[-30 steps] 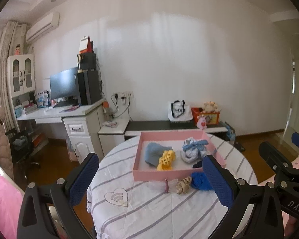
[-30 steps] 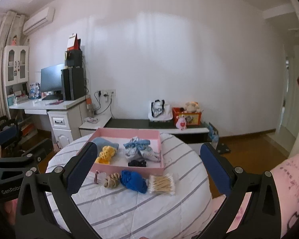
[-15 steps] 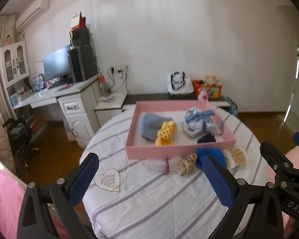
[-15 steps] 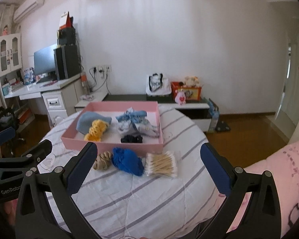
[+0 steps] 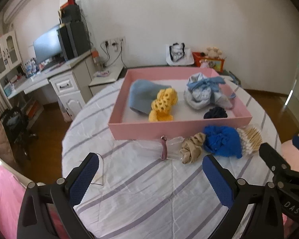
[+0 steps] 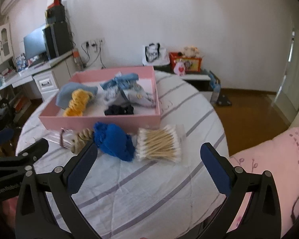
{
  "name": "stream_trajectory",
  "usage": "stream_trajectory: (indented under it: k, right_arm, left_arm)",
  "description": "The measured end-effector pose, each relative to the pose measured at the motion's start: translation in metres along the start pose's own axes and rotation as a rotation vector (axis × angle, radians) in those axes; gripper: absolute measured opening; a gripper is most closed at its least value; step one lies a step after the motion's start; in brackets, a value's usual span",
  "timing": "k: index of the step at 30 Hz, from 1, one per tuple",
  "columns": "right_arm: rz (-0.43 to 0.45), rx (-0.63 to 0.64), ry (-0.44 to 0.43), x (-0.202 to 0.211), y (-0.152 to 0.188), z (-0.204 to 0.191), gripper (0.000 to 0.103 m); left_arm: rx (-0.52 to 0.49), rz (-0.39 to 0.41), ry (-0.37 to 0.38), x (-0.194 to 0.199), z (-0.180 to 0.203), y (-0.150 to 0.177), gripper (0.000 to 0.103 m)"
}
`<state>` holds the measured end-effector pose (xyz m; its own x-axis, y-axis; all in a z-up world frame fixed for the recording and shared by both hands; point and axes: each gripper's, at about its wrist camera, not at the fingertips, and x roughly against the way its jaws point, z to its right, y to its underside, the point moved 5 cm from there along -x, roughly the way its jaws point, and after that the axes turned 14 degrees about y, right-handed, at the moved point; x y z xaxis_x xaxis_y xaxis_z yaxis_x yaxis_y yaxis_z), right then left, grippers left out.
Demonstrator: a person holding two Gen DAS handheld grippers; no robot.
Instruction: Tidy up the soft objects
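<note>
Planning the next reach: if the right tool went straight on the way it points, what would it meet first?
Probably the pack of cotton swabs lying on the striped tablecloth; the open right tool points just below it, though depth is uncertain.

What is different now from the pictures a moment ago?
Both grippers, left and right, came closer to the table and tipped down, so it looks bigger. Both stayed open and empty. The pink box, blue scrunchie, tan scrunchie and cotton swabs lie where they were.
</note>
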<state>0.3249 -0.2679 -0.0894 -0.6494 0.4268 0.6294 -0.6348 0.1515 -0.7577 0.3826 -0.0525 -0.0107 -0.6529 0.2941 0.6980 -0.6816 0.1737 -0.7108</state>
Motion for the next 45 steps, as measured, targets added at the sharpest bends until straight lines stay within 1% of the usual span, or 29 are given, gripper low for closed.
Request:
stream_trajectory:
  k: [11,18,24,31,35,38,40,42,43,45]
  right_arm:
    - [-0.115,-0.019,0.045,-0.04,0.016,0.012,0.103]
    - [-0.148,-0.013,0.071,-0.054,0.019,0.014,0.103]
    - [-0.171,0.006,0.086,-0.063,0.019,0.009,0.103]
    - [-0.177,0.025,0.1,-0.066,0.018,0.005,0.103]
    - [-0.184,0.027,0.106,-0.069,0.017,0.004,0.103]
    - [-0.187,0.031,0.106,-0.07,0.017,0.003,0.103]
    - [-0.188,0.032,0.108,-0.071,0.016,0.002,0.103]
    - [-0.188,0.035,0.109,-0.071,0.016,0.001,0.103]
    - [-0.188,0.035,0.109,-0.071,0.016,0.001,0.103]
    - [-0.189,0.034,0.109,-0.071,0.016,0.001,0.103]
  left_arm:
    - [0.067,-0.087,0.012,-0.056,-0.02,-0.002,0.103]
    - [0.076,-0.122,0.01,-0.084,-0.026,-0.003,0.103]
    - [0.103,-0.143,0.032,-0.102,-0.035,-0.006,0.103]
    - [0.17,-0.158,0.092,-0.119,-0.05,-0.014,0.103]
    - [0.224,-0.164,0.142,-0.124,-0.061,-0.017,0.103]
    - [0.241,-0.165,0.157,-0.125,-0.068,-0.019,0.103]
    - [0.24,-0.157,0.118,-0.124,-0.075,-0.018,0.103]
    - [0.235,-0.145,0.115,-0.121,-0.08,-0.018,0.103]
    - [0.242,-0.148,0.108,-0.12,-0.082,-0.018,0.103]
    - [0.253,-0.124,0.085,-0.115,-0.09,-0.017,0.103]
